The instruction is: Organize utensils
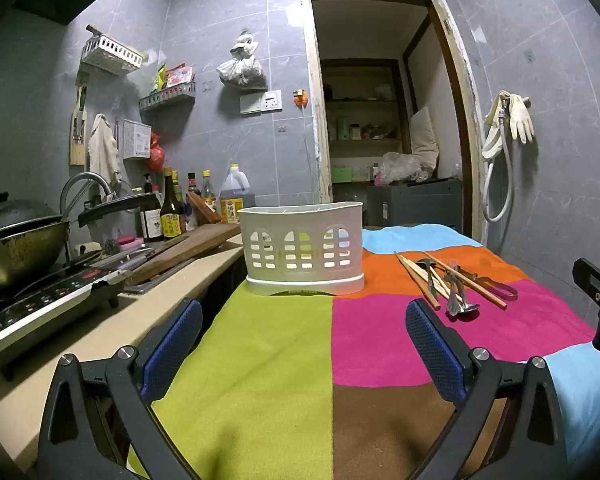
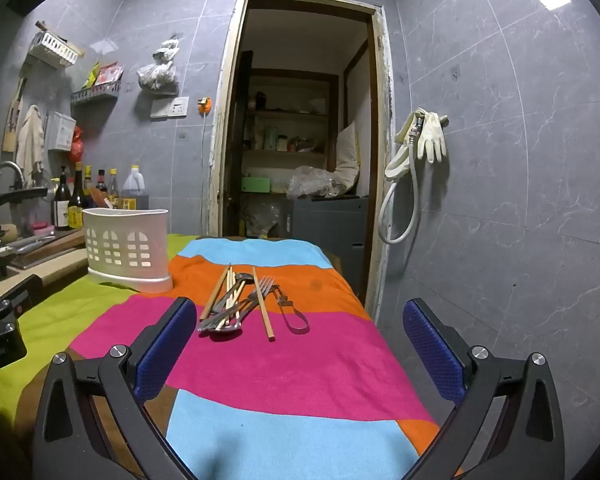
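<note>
Left gripper (image 1: 304, 344) spread wide, gripping nothing, above the patchwork cloth (image 1: 268, 344), white slotted caddy (image 1: 302, 254) upright straight ahead, right gripper (image 2: 300, 344) likewise spread and gripping nothing, pile of utensils (image 2: 240, 300) on the pink and orange patches just ahead of its fingertips, caddy (image 2: 126, 250) to their left

One white caddy (image 1: 302, 249), one peeler (image 2: 291, 312), one fork (image 2: 260, 290), several chopsticks (image 2: 263, 307) (pile too tangled for counting).

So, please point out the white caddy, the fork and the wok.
caddy (image 1: 302, 252), left wrist view, on its front wall.
fork (image 2: 262, 285), right wrist view, on its tines.
wok (image 1: 20, 250), left wrist view, on its outer side.
</note>
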`<state>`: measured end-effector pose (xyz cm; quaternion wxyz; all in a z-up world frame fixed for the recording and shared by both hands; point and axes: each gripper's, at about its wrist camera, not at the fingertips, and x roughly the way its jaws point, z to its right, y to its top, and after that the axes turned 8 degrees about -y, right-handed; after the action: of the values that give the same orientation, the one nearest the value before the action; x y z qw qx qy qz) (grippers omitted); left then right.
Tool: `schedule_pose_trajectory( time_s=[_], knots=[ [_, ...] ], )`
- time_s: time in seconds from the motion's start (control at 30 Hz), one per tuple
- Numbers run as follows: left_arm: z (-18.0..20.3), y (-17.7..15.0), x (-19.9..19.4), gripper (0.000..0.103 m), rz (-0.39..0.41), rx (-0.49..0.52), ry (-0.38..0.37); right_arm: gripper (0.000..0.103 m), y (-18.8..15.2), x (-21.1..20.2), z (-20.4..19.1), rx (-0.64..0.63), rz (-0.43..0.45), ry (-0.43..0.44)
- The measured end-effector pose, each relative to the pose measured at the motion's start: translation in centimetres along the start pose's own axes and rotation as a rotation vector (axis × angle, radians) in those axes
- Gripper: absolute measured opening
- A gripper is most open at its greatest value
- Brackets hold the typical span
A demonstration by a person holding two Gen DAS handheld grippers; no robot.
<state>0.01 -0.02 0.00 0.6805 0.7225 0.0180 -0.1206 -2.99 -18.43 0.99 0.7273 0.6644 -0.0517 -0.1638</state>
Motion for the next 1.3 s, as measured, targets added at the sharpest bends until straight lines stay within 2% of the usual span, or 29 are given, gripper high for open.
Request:
schedule_pose_trajectory(
  time_s=[1.3],
  knots=[
    [-0.03, -0.06, 0.03, 0.100, 0.001, 0.002, -0.003, 0.103, -0.11, 0.09, 0.14, 0.006, -0.004, 0.003]
  ],
)
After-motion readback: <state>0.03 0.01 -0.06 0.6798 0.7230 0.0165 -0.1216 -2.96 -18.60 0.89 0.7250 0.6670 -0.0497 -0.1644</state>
